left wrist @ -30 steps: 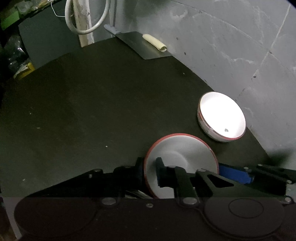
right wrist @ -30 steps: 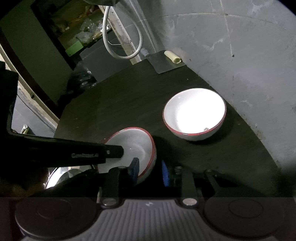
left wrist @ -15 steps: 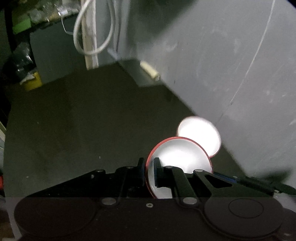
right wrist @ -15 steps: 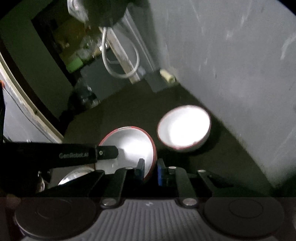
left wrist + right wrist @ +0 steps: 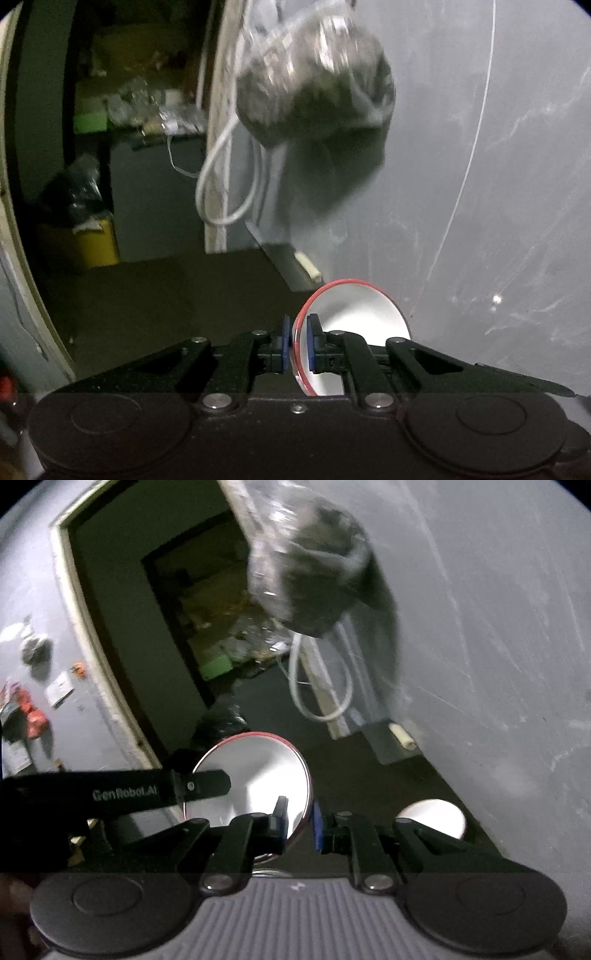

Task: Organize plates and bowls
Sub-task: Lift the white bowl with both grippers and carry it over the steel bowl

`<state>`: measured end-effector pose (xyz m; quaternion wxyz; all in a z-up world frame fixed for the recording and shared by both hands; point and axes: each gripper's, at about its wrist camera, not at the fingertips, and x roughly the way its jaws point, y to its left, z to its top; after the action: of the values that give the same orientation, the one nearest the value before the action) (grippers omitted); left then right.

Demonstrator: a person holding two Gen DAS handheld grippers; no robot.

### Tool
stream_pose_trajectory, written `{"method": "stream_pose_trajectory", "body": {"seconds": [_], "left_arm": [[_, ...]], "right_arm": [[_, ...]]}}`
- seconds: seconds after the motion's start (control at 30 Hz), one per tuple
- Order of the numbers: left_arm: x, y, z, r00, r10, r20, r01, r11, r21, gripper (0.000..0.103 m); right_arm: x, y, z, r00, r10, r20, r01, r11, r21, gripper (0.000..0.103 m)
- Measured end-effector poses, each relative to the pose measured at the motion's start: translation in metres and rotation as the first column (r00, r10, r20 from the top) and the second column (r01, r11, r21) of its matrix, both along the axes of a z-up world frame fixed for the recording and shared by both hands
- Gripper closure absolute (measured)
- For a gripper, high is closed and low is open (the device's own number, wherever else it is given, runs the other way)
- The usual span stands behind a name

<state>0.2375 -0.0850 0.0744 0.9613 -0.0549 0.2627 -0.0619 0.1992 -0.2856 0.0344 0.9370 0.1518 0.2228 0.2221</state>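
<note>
Grey scratched wall point(image 5: 498, 184) backs the dark counter point(image 5: 369, 775), and a clear plastic bag point(image 5: 314, 81) hangs above it. Your left gripper point(image 5: 297, 339) pinches the rim of a red-edged white bowl point(image 5: 358, 310), held tilted up off the counter. Your right gripper point(image 5: 299, 819) clamps that bowl's opposite rim. "GenRobot.AI" reads along the left gripper's finger. A second bowl point(image 5: 436, 812) sits on the counter by the wall.

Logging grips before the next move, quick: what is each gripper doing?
Left gripper: shut on the rim of the white, red-rimmed bowl.
Right gripper: shut on the same bowl's opposite rim.
</note>
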Motion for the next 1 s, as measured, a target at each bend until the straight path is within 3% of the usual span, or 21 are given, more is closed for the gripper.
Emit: {"method": "stream_pose_trajectory", "body": {"seconds": [0.2, 0.37, 0.63, 0.77, 1.0], "left_arm": [[-0.05, 0.037, 0.006, 0.999, 0.045, 0.023, -0.044, 0.998, -0.046, 0.094], [-0.093, 0.07, -0.009, 0.996, 0.087, -0.025, -0.089, 0.99, -0.108, 0.094], [-0.147, 0.107, -0.046, 0.98, 0.104, -0.168, -0.13, 0.98, -0.151, 0.094], [-0.167, 0.119, -0.068, 0.96, 0.111, -0.256, -0.158, 0.972, -0.171, 0.094], [-0.177, 0.133, -0.097, 0.9, 0.134, -0.416, -0.224, 0.959, -0.174, 0.094]], "right_arm": [[-0.04, 0.038, 0.014, 0.997, 0.072, 0.023, -0.071, 0.995, -0.071, 0.088], [-0.069, 0.069, 0.008, 0.991, 0.13, -0.02, -0.132, 0.983, -0.131, 0.088], [-0.11, 0.106, -0.015, 0.959, 0.211, -0.192, -0.25, 0.944, -0.216, 0.089], [-0.121, 0.121, -0.028, 0.935, 0.231, -0.269, -0.299, 0.922, -0.247, 0.089], [-0.129, 0.137, -0.046, 0.899, 0.253, -0.358, -0.359, 0.893, -0.27, 0.089]]}}
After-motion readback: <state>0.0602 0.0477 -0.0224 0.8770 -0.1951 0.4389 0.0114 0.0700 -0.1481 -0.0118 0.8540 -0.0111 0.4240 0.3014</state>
